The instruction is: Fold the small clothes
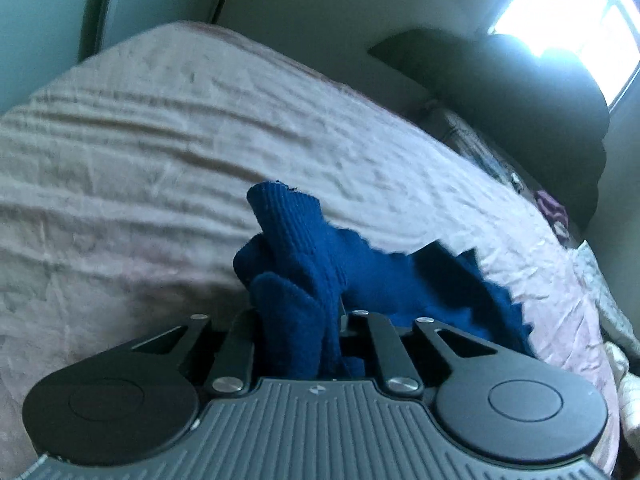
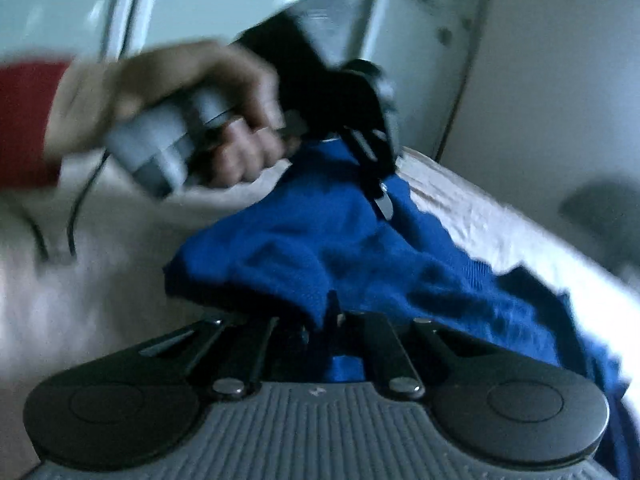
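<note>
My left tongs point(image 1: 298, 312) pinch a bunched fold of the blue knit sweater point(image 1: 304, 264); the wool is crammed between the two fingers and hides their tips. A ribbed cuff stands up just beyond the grip, and the rest of the garment trails off to the right onto the bed point(image 1: 140, 140), which is covered by a wrinkled pale pink sheet. Beyond the bed's far edge sits a dark rounded shape, too dim to name, under a bright window point(image 1: 568, 4).

My right tongs point(image 2: 328, 316) are pressed together on another edge of the same sweater point(image 2: 340, 240), a rolled fold caught right at the fingers. From there the cloth rises away from me in a slack span, draped over the bed point(image 2: 100, 280), up to the left tongs point(image 2: 380, 196), which hang tilted above it with fabric gathered under them. My left hand point(image 2: 192, 92) wraps their grey handle, a red sleeve point(image 2: 28, 120) at the wrist. The picture is blurred here. A pale wall stands behind.
</note>
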